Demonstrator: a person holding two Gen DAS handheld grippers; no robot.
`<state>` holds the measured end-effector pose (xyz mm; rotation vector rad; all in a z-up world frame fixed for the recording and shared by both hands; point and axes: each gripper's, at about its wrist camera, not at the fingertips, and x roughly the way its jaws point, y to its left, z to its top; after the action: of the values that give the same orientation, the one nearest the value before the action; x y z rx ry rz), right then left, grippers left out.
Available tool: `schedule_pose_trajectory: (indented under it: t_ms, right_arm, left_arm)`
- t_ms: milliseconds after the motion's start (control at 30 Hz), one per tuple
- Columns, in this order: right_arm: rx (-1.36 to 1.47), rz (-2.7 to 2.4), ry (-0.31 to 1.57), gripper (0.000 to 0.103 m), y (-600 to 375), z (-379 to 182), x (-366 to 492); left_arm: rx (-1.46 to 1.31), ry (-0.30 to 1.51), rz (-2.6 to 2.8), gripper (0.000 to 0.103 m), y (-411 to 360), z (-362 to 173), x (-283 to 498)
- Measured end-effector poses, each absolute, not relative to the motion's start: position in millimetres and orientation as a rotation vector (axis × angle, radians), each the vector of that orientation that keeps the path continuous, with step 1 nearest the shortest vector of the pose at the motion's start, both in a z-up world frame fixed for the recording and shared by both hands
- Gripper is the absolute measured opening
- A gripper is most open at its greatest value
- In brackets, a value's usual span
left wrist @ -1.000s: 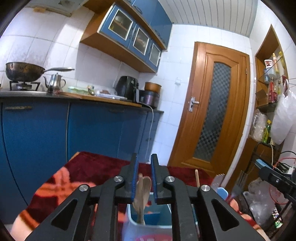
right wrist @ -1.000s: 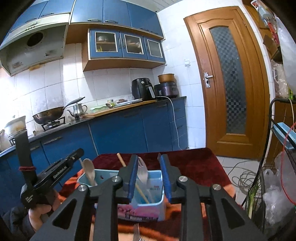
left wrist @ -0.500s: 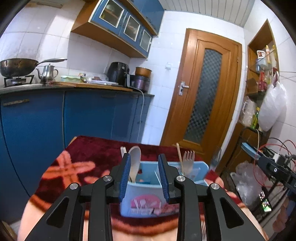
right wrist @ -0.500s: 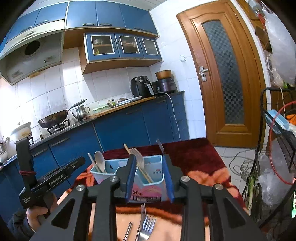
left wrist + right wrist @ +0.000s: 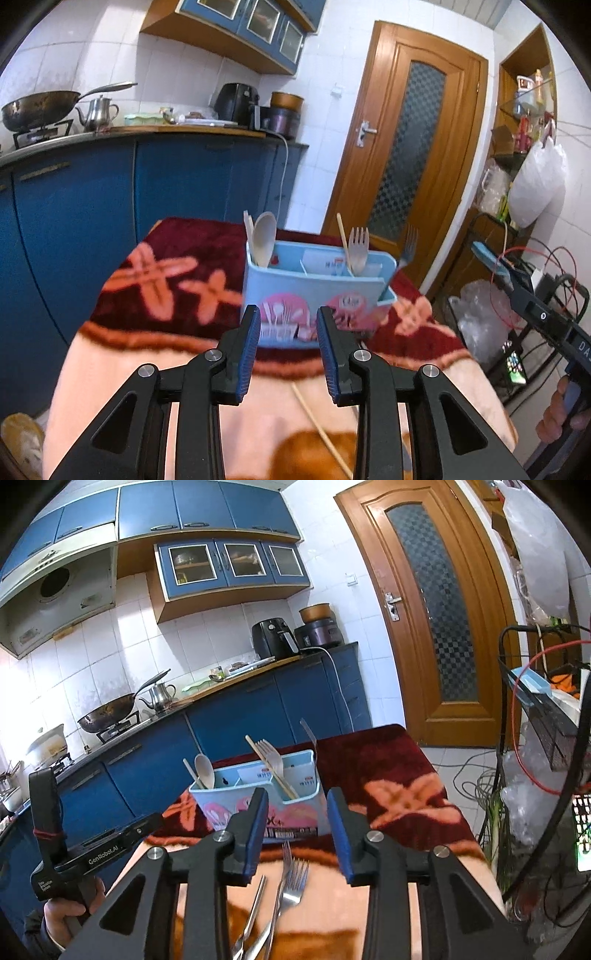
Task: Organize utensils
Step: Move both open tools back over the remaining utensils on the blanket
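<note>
Both of my grippers sit with jaws apart and nothing between them, the left gripper (image 5: 289,354) steady, the right gripper (image 5: 297,836) having just been opening. I see the blue utensil caddy (image 5: 314,291) ahead on the blanket-covered table (image 5: 166,280), holding a wooden spoon (image 5: 264,238) and forks. Two metal forks (image 5: 291,878) lie loose near the right gripper.

Glossy plastic caddy (image 5: 310,291), shiny metal forks (image 5: 291,878), plush cloth (image 5: 166,280)
</note>
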<state>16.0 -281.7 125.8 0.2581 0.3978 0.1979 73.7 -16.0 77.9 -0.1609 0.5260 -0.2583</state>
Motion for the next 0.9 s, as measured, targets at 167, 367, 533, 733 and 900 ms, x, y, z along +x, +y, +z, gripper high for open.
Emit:
schedule_pose_trajectory:
  t_ms: [167, 367, 533, 733, 900]
  right_arm:
    - [0.255, 0.199, 0.435, 0.038, -282.4, 114.2, 7.7]
    - [0.264, 0.204, 0.498, 0.042, -280.1, 94.4, 2.0]
    - [0.259, 0.219, 0.542, 0.045, -275.4, 79.0, 0.9]
    - [0.275, 0.229, 0.586, 0.047, -276.1, 61.6, 3.1]
    - [0.301, 0.212, 0.612, 0.048, -283.9, 50.2, 7.4]
  left_arm:
    - [-0.159, 0.565, -0.253, 0.032, -17.4, 67.2, 62.8]
    - [-0.151, 0.637, -0.243, 0.032, -21.3, 49.8, 56.5]
    - [-0.135, 0.688, -0.243, 0.033, -28.3, 35.7, 50.5]
    - [-0.111, 0.786, -0.24, 0.033, -40.3, 18.7, 53.7]
    - [-0.106, 0.847, -0.257, 0.033, -52.6, 7.7, 57.0]
